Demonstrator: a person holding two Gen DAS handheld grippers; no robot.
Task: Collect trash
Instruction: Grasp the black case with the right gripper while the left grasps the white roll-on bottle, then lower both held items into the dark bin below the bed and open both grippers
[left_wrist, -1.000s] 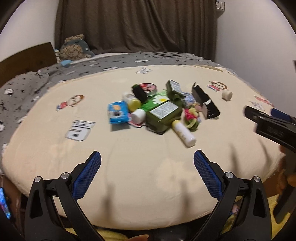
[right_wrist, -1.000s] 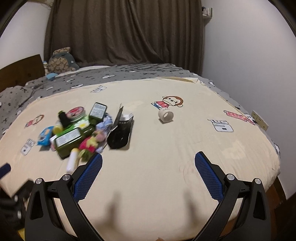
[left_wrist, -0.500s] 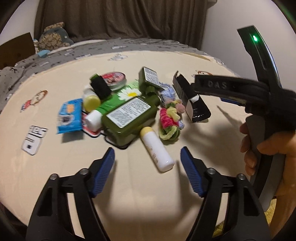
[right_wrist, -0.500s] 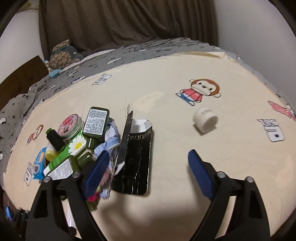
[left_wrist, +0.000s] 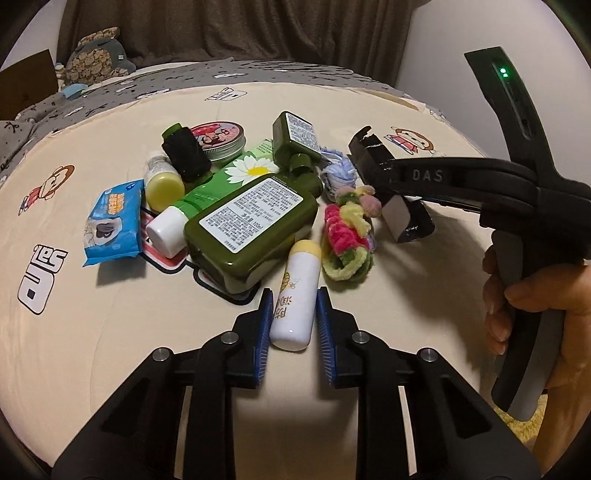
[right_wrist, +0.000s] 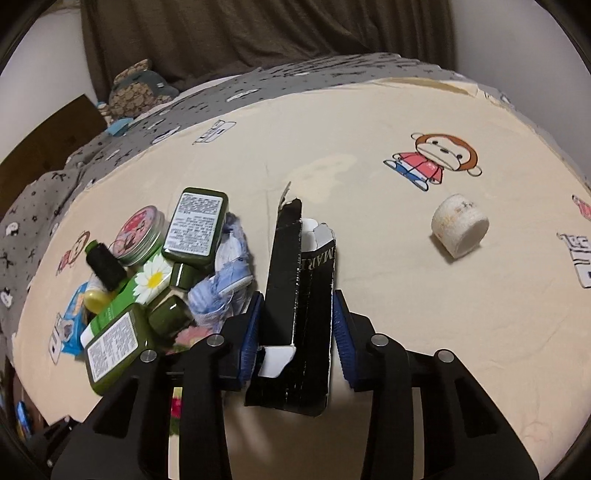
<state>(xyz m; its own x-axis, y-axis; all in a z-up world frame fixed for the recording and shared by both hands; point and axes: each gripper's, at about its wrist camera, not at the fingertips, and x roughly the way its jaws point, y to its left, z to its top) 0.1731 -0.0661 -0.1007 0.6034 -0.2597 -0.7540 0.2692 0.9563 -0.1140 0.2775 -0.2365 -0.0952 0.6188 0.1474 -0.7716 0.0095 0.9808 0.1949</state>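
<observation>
Cream bedding (left_wrist: 110, 350) printed with cartoon monkeys and block lettering carries a heap of small items, with a brown curtain (left_wrist: 221, 29) behind. The left gripper (left_wrist: 291, 321) has its blue pads set against both sides of a white tube with a yellow cap (left_wrist: 297, 291), which lies on the sheet pointing away from the fingers and bears yellow Chinese characters. Just beyond its left finger sits a dark green bottle (left_wrist: 251, 229) whose white label reads "100ml"; further left lies a blue wipes packet (left_wrist: 112, 218), and ahead a daisy-printed green tube (left_wrist: 229, 181) and a round pink tin (left_wrist: 218, 138). Fuzzy pink and yellow hair ties (left_wrist: 347, 240) lie just right of the tube. The right gripper (right_wrist: 295, 325), marked "DAS" on its arm, clamps a torn black carton (right_wrist: 295, 295) lettered "MAR…". Well off to its right a white cap (right_wrist: 460, 230) lies on its side.
</observation>
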